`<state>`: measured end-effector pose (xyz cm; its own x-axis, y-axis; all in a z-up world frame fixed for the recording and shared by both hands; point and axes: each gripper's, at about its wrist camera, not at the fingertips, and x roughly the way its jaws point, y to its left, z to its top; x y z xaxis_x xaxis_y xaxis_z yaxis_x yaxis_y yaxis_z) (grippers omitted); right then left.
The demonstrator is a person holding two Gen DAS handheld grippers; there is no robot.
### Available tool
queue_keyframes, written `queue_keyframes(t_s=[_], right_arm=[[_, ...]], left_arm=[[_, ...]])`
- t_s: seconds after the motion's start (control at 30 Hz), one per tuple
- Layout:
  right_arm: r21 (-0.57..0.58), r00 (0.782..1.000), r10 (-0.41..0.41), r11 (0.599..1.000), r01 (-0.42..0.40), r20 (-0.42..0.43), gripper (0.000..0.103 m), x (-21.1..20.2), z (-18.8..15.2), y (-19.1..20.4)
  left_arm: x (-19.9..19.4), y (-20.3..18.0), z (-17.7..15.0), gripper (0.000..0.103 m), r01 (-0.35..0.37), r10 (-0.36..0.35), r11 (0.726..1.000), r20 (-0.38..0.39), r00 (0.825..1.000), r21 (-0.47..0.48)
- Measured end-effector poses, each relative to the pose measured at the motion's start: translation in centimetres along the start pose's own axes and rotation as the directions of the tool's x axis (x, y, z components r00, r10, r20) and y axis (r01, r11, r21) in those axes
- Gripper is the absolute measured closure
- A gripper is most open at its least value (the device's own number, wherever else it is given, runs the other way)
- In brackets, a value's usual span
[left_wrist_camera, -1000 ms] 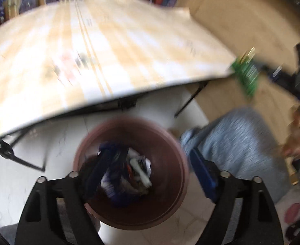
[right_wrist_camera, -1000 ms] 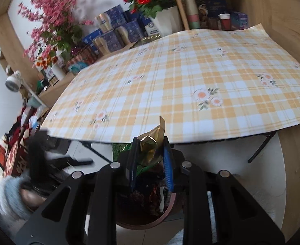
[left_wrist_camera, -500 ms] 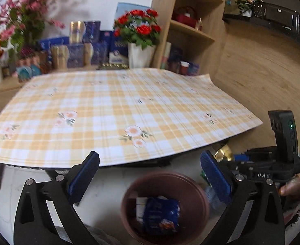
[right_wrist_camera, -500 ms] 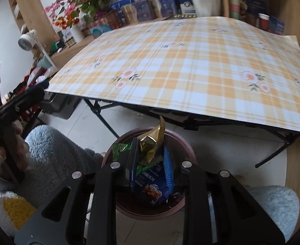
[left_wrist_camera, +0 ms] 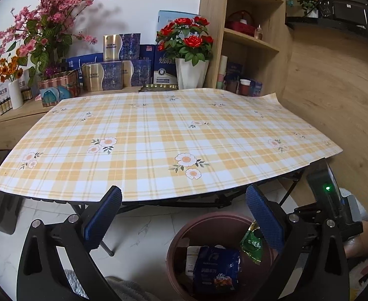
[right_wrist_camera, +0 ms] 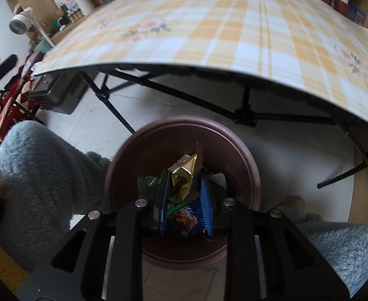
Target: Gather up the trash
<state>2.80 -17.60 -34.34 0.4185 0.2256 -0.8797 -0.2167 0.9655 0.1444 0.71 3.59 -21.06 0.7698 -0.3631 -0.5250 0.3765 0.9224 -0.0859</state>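
Observation:
A brown round bin (right_wrist_camera: pixel 249 173) stands on the floor in front of the table. My right gripper (right_wrist_camera: pixel 184 195) hangs over its mouth, shut on a crumpled green and gold wrapper (right_wrist_camera: pixel 182 175). A dark blue snack bag (right_wrist_camera: pixel 184 219) lies in the bin under it. In the left wrist view the same bin (left_wrist_camera: pixel 209 222) is at the lower right with the blue bag (left_wrist_camera: pixel 215 269) inside and the green and gold wrapper (left_wrist_camera: pixel 251 245) at its right rim. My left gripper (left_wrist_camera: pixel 184 218) is open and holds nothing, raised beside the bin and facing the table.
The folding table with a yellow checked cloth (left_wrist_camera: pixel 158 138) stands just beyond the bin, its black legs (right_wrist_camera: pixel 113 110) close by. Flower vases and boxes (left_wrist_camera: pixel 113 70) line the counter behind. A person's fuzzy grey-blue sleeves (right_wrist_camera: pixel 41 170) flank the bin.
My left gripper lifted from pointing down into the bin and now faces the table, its jaws wider. My right gripper came down over the bin with the wrapper still in it.

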Motion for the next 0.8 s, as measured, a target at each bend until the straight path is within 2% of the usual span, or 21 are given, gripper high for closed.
queue_keyframes(t_s=[0.17,0.4,0.57,0.63,0.7,0.8], right_arm=[[0.035,0.998,-0.037,0.999,0.039,-0.056,0.077,1.8,-0.5,-1.1],[0.091,0.998,-0.027,0.995,0.032,-0.057,0.076,1.7,-0.6,-2.1],[0.093,0.996,-0.052,0.994,0.059,-0.073,0.073,2.3,-0.5,-2.1],[0.078,0.996,-0.057,0.995,0.063,-0.074,0.067,2.5,-0.5,-1.7],[0.064,0.995,-0.066,0.995,0.070,-0.069,0.050,2.4,-0.5,-1.4],[0.051,0.996,-0.079,0.995,0.081,-0.040,0.035,1.9,-0.3,-1.2]], left_arm=[[0.6,-0.1,-0.1,0.006,0.001,-0.001,1.000,-0.018,1.000,0.005],[1.3,0.2,-0.4,0.006,0.003,-0.003,1.000,-0.053,0.999,-0.012],[1.2,0.6,-0.5,0.006,0.010,-0.012,0.999,-0.055,0.998,-0.030],[1.3,0.8,-0.5,0.006,0.008,-0.011,0.999,-0.058,0.998,-0.040],[1.4,1.0,-0.5,0.006,0.009,-0.011,0.999,-0.060,0.998,-0.049],[1.4,1.1,-0.5,0.006,0.009,-0.012,0.998,-0.059,0.998,-0.058]])
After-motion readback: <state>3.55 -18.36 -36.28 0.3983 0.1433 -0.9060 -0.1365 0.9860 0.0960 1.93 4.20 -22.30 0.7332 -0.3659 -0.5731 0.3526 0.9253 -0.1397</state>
